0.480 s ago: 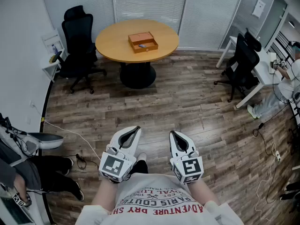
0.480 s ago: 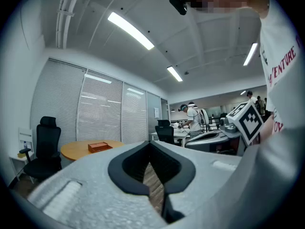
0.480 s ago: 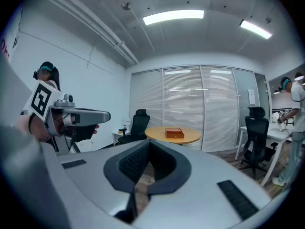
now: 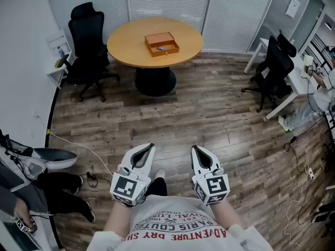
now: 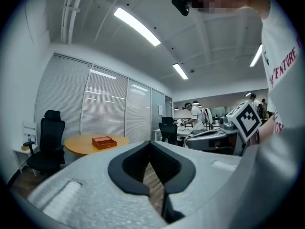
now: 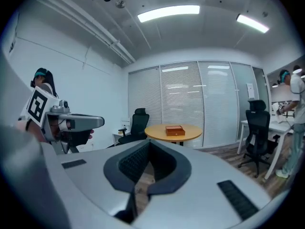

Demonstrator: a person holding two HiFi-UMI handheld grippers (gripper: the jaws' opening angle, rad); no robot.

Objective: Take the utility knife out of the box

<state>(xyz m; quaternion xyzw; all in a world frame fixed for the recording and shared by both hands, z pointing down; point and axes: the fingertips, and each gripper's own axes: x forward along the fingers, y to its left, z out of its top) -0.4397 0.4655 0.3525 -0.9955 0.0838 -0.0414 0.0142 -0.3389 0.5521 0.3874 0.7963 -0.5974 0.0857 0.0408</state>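
Head view: the box (image 4: pixel 162 43) lies open near the middle of the round table (image 4: pixel 123 50), with a small grey thing, apparently the knife (image 4: pixel 162 48), inside. The left gripper (image 4: pixel 151 146) and right gripper (image 4: pixel 194 148) are held level over the floor, well short of the table.

Left gripper view: jaws closed together, empty; box (image 5: pixel 104 141) far ahead.

Right gripper view: jaws closed, empty; box (image 6: pixel 175 130) far ahead.

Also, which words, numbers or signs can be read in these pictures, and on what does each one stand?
"PARIS COUTU": on the person's shirt, upside down, cut off.
"ADVENTURE": on the same shirt, the line below; the left gripper view shows only "VENTURE".
Smaller print above them on the shirt: too blurred to read.
White paper sign: too small to read.
Square markers on the left gripper and right gripper: patterns only, no words.
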